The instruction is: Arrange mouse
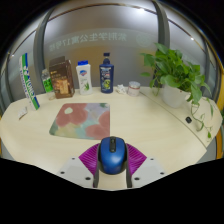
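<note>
A blue and black computer mouse [112,154] sits between my gripper's [112,160] two fingers, whose magenta pads [90,157] press against both its sides. The mouse is held above the near edge of the pale table [160,125]. A floral mouse pad [82,119] lies flat on the table beyond the fingers, a little to the left.
Along the back stand a green box [29,80], a brown packet [61,77], a white bottle [84,76], a dark blue bottle [106,71] and small white cups [133,89]. A potted leafy plant [177,75] stands at the right. A white cable [202,122] lies near the right edge.
</note>
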The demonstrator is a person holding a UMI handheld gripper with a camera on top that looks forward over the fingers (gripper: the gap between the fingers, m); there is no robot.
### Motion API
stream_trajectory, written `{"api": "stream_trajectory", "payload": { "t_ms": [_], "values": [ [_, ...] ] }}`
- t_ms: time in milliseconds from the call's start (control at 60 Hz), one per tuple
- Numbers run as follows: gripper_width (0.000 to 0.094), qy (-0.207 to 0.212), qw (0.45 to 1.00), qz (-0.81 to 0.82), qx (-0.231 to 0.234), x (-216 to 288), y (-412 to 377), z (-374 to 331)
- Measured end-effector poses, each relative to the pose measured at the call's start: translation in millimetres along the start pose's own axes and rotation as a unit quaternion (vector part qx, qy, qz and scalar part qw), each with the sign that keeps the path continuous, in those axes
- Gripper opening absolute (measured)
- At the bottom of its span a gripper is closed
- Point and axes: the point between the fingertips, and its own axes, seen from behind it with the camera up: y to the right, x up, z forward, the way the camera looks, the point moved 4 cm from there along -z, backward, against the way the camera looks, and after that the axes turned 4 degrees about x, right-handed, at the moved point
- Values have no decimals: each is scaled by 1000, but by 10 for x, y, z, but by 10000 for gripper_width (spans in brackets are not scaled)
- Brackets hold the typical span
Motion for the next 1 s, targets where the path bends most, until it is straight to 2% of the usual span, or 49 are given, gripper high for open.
{"api": "stream_trajectory", "payload": {
  "t_ms": [150, 233, 300, 417, 550, 700, 783, 850, 883, 967, 1000],
  "values": [
    [375, 80, 996, -17, 32, 1072, -182, -2],
    [375, 111, 992, -20, 61, 1522, -416, 167],
    [374, 119, 989, -31, 77, 1720, -652, 396],
    [371, 100, 990, -45, 89, 1641, -991, 986],
    [376, 40, 994, -42, 93, 1225, -1189, 1574],
    [411, 6, 996, -45, 82, 899, -1209, 1877],
    [469, -6, 995, -50, 85, 799, -1236, 1937],
    [511, 0, 994, -61, 86, 812, -1247, 1923],
    [577, -3, 994, -63, 87, 803, -1253, 1898],
    [849, -5, 994, -61, 93, 819, -1282, 1736],
    [853, -2, 994, -61, 93, 838, -1284, 1631]
  ]
}}
